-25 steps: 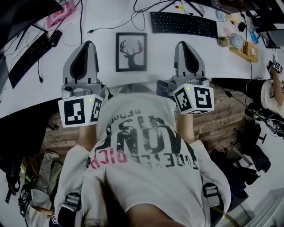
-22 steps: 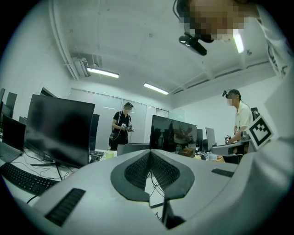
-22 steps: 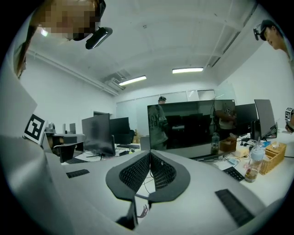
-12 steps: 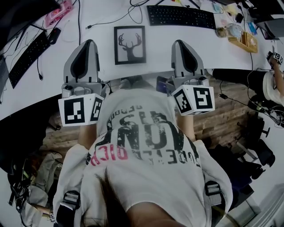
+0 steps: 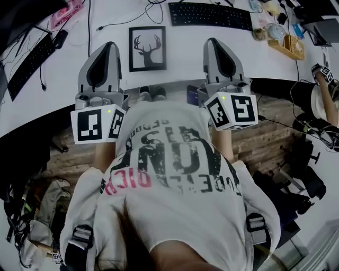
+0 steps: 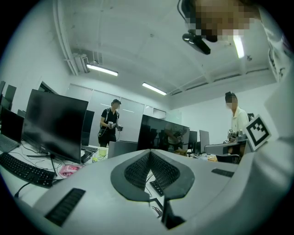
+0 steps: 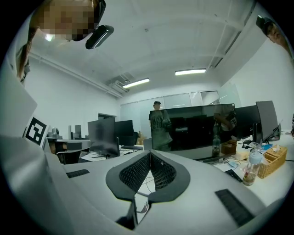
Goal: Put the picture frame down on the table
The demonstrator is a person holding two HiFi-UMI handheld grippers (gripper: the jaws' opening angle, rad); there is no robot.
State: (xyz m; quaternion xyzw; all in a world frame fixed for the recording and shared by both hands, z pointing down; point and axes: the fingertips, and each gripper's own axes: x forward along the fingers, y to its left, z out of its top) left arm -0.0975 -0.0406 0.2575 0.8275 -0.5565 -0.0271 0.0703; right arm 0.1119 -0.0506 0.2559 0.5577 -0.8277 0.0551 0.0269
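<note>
The picture frame [image 5: 147, 48], black-edged with a deer silhouette, lies flat on the white table [image 5: 180, 58], face up. It sits between my two grippers and neither touches it. My left gripper [image 5: 107, 45] hovers just left of it, jaws shut and holding nothing. To the frame's right, a wider gap away, my right gripper [image 5: 212, 42] is also shut and holds nothing. In the left gripper view the left gripper [image 6: 149, 152] has its pads pressed together. The right gripper [image 7: 150, 153] shows the same in the right gripper view. Both point level across the table.
A black keyboard [image 5: 209, 15] lies beyond the frame and another keyboard [image 5: 29, 61] at the far left. Cables and a pink object [image 5: 66, 13] sit at the back left, a wooden basket [image 5: 288, 45] at the back right. Monitors [image 6: 55, 124] stand on the desk; a person [image 6: 109, 124] stands behind.
Both grippers, still shut, have drawn back a little towards the table's near edge. The frame stays flat on the table and now shows higher in the head view.
</note>
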